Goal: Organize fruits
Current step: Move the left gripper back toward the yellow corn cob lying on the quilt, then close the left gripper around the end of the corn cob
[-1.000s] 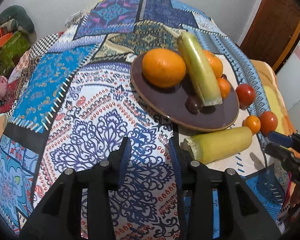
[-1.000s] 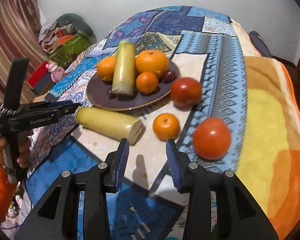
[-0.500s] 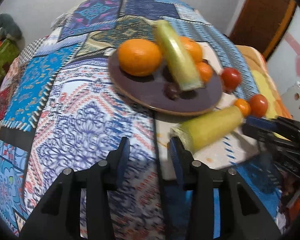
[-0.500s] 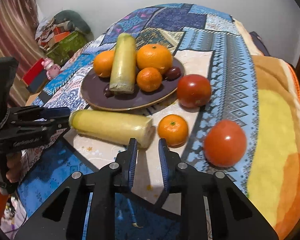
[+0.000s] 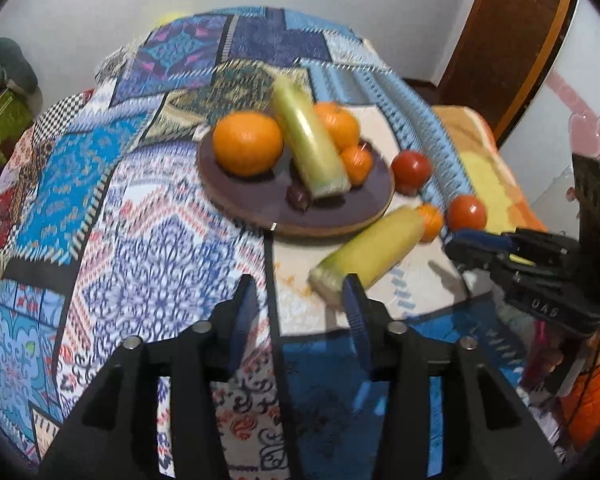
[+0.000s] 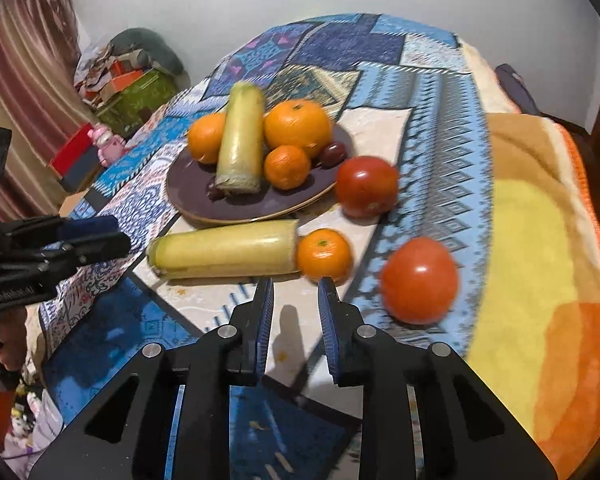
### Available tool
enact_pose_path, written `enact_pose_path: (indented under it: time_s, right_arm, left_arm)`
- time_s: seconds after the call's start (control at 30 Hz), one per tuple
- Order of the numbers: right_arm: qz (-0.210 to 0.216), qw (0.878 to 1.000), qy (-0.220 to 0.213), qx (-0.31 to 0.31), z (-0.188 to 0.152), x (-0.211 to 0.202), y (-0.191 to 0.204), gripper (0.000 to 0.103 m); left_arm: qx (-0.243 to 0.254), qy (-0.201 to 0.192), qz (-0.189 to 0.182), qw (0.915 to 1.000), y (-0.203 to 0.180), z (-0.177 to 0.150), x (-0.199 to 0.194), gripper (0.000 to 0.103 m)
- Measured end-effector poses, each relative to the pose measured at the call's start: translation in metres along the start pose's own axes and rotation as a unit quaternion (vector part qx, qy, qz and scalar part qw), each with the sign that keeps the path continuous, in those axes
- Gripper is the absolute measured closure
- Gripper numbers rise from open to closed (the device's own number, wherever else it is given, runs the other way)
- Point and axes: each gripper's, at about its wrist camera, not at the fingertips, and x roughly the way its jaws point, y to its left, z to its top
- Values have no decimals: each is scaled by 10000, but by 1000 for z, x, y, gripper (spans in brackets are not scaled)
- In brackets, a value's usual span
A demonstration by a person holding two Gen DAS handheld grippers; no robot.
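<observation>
A brown plate (image 6: 236, 206) (image 5: 260, 200) holds two oranges, a small mandarin (image 6: 287, 167), a corn cob (image 6: 240, 144) and dark small fruits. Beside the plate on the cloth lie a second corn cob (image 6: 224, 254) (image 5: 372, 250), a mandarin (image 6: 325, 255) and two tomatoes (image 6: 367, 186) (image 6: 419, 280). My right gripper (image 6: 295, 286) is open and empty, just short of the loose mandarin. My left gripper (image 5: 298, 284) is open and empty, its right finger by the loose cob's cut end. Each gripper shows in the other's view.
The patchwork cloth (image 5: 120, 200) covers a rounded table; an orange-yellow blanket (image 6: 540, 260) lies on the right. Boxes and clutter (image 6: 120, 80) stand on the floor to the left. A wooden door (image 5: 512, 40) is at the back right.
My left gripper has swung right toward the loose corn cob. My right gripper narrowed half a second ago, has reopened partly, and moved closer to the loose mandarin.
</observation>
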Motion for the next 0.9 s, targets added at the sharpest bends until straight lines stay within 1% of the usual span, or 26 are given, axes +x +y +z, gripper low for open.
enact_pose_path:
  time_s: [0.03, 0.1, 0.13, 0.23, 0.33, 0.37, 0.47, 0.53, 0.57, 0.6, 0.7, 0.77, 0.9]
  right_arm:
    - [-25, 10000, -7, 36, 0, -2, -3, 82]
    - [-35, 9999, -11, 124, 0, -5, -9, 82]
    - [-33, 9998, -1, 180, -1, -7, -13, 82]
    - [-12, 9997, -1, 251, -4, -12, -17, 81]
    - [-62, 9997, -18, 229, -7, -18, -20, 80]
    - [-98, 9997, -34, 225, -8, -20, -21, 79]
    - [-140, 9995, -74, 264, -8, -24, -26, 76]
    - [-137, 9993, -93, 338, -8, -24, -31, 75]
    - [-137, 9992, -96, 376, -8, -24, -33, 74]
    - [-130, 9990, -99, 405, -8, -24, -34, 74]
    - [-115, 9990, -93, 431, -9, -25, -36, 74]
    - [-113, 9989, -105, 444, -10, -27, -36, 74]
    - [-97, 9988, -164, 451, -12, -35, -35, 74]
  left_arm:
    - [38, -28, -25, 10000, -4, 4, 1, 51]
    - [171, -27, -125, 9998, -14, 10, 6, 42]
    - [280, 1, -177, 9995, -22, 13, 13, 41]
    - [509, 218, -206, 9983, -37, 18, 36, 40]
    - [637, 464, -208, 9967, -47, 21, 58, 40]
    - [645, 530, -200, 9963, -48, 21, 62, 38]
    - [753, 592, -222, 9952, -55, 18, 68, 37]
    - [795, 543, -127, 9953, -57, 16, 68, 38]
    - [804, 521, -92, 9954, -57, 16, 67, 43]
    - [771, 509, -184, 9956, -57, 14, 65, 49]
    - [677, 480, -367, 9959, -55, 8, 57, 63]
    - [622, 423, -396, 9964, -55, 1, 49, 65]
    - [450, 380, -321, 9977, -53, -11, 35, 68]
